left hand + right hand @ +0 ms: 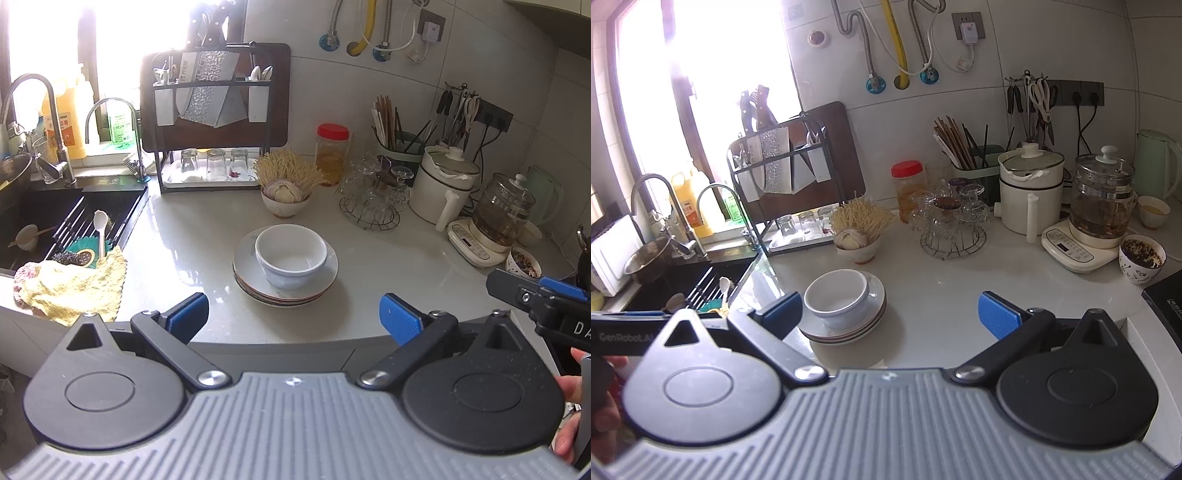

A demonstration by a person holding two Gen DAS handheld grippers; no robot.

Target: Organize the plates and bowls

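My left gripper (293, 317) stands wide open with nothing between its blue pads, held back at the counter's near edge and aimed at the stack. My right gripper (890, 314) is spread just as wide and empty, level with it, the stack off toward its left finger.

The bowl (291, 255) sits upright in the plates (258, 286), which lie stacked on the counter (388, 266) midway between the sink (74, 218) and the glass rack (373, 206). Stacked so, they could be already gathered or waiting to be moved on; I can't tell which.

If I do take hold, I judge the bowl's rim the safer grip: one pad inside, one outside, closing gently, since glazed ware slips. The plates look thin-edged and low, so I'd want both grippers under opposite sides.
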